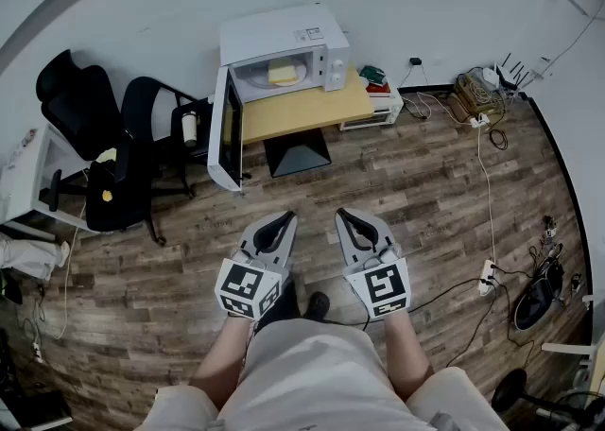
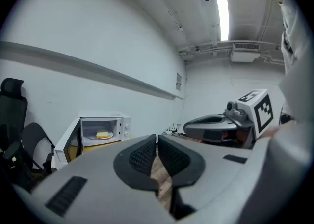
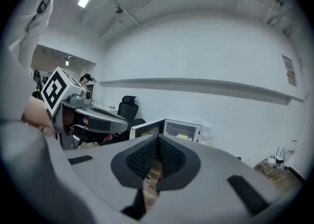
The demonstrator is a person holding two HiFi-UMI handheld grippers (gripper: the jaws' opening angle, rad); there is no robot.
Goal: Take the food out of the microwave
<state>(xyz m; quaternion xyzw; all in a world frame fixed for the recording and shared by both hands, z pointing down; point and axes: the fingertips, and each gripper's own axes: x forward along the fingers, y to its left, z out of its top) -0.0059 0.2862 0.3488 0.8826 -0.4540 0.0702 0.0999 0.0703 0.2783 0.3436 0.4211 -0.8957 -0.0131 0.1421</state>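
A white microwave (image 1: pixel 284 46) stands on a low wooden table (image 1: pixel 293 110) by the far wall, its door (image 1: pixel 225 131) swung wide to the left. Inside sits yellow food on a plate (image 1: pixel 284 73), also seen as food (image 2: pixel 102 134) in the left gripper view and food (image 3: pixel 182 136) in the right gripper view. My left gripper (image 1: pixel 282 221) and right gripper (image 1: pixel 346 218) hang side by side over the wood floor, well short of the microwave. Both are shut with nothing between the pads, as the left gripper (image 2: pixel 157 142) and right gripper (image 3: pixel 158 142) views show.
Two black office chairs (image 1: pixel 104 136) stand left of the open door. A white box (image 1: pixel 373 110) sits right of the table. Cables and a power strip (image 1: pixel 482 117) trail along the right wall. A white desk (image 1: pixel 28 183) is at the far left.
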